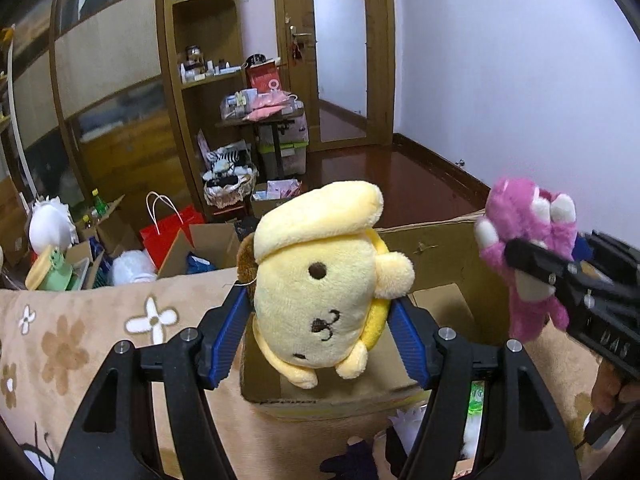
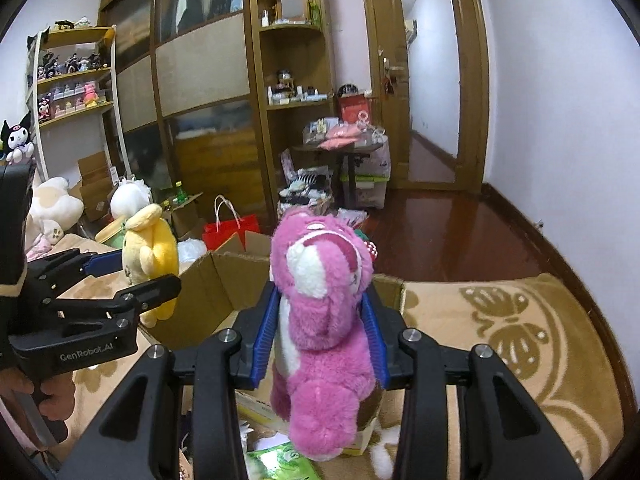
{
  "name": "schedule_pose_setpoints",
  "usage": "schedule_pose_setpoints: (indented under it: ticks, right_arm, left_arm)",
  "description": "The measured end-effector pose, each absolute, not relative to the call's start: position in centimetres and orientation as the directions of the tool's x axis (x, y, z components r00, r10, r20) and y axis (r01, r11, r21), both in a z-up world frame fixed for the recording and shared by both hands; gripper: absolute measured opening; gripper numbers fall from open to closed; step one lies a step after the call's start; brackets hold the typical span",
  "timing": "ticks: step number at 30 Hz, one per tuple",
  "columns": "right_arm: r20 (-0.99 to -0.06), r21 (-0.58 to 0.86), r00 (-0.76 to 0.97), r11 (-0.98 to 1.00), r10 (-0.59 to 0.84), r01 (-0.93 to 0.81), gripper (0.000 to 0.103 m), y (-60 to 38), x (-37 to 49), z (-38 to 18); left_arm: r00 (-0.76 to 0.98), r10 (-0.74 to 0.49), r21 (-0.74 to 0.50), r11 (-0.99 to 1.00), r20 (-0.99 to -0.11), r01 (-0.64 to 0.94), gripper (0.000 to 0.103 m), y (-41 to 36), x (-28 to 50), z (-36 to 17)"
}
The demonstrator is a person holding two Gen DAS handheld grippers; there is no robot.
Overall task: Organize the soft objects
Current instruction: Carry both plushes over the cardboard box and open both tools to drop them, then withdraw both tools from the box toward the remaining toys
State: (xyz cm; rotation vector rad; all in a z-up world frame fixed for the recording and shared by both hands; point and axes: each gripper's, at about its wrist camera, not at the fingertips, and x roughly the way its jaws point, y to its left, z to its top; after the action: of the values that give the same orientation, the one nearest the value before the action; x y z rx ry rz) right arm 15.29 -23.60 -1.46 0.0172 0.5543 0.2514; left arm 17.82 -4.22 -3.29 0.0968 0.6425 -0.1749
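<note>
While both toys hang above the open cardboard box (image 1: 440,248), the left gripper (image 1: 320,320) pinches the yellow plush dog (image 1: 320,288) directly over its opening, and the right gripper (image 2: 322,340) clamps the pink plush bear (image 2: 320,320) nearer the box's right side.

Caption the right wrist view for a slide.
Right tool grips a pink plush bear above an open cardboard box.
</note>
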Motion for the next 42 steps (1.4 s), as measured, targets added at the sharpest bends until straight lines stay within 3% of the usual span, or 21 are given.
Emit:
schedule_pose_setpoints:
  ticks: [5,8,10,17,21,23,42]
  right_arm:
    - [-0.527,0.083,0.816,0.969,0.239,-0.231,0.045,-23.7,15.4,-2.3]
    - [-0.525,0.099,0.813,0.967,0.251,-0.235,0.061,-24.0,15.4,-2.4]
    - [-0.522,0.097,0.816,0.968,0.248,-0.232,0.064,-24.0,15.3,-2.5]
    - [-0.525,0.096,0.816,0.969,0.242,-0.226,0.078,-23.7,14.4,-2.2]
    - [-0.526,0.106,0.814,0.969,0.246,-0.224,0.098,-23.6,13.2,-1.7]
    - [-0.517,0.11,0.82,0.969,0.247,-0.222,0.101,-23.6,12.6,-1.4]
    - [-0.469,0.117,0.853,0.974,0.228,-0.196,0.103,-22.3,5.4,1.7]
  left_arm:
    - [0.767,-0.133,0.03,0.981,-0.628,0.194,0.075,-4.1,18.4,-4.2]
    - [0.76,-0.129,0.022,0.982,-0.637,0.185,0.081,-3.7,18.5,-4.5]
    - [0.76,-0.125,0.014,0.985,-0.638,0.174,0.089,-3.4,18.4,-4.3]
    - [0.762,-0.1,0.012,0.99,-0.639,0.14,0.095,-2.0,17.9,-3.7]
    - [0.77,-0.086,0.031,0.99,-0.632,0.135,0.099,-1.6,16.9,-3.1]
    - [0.774,-0.078,0.045,0.99,-0.628,0.136,0.1,-1.5,16.2,-2.8]
    - [0.748,-0.1,-0.021,0.993,-0.656,0.115,0.1,1.3,8.8,0.0]
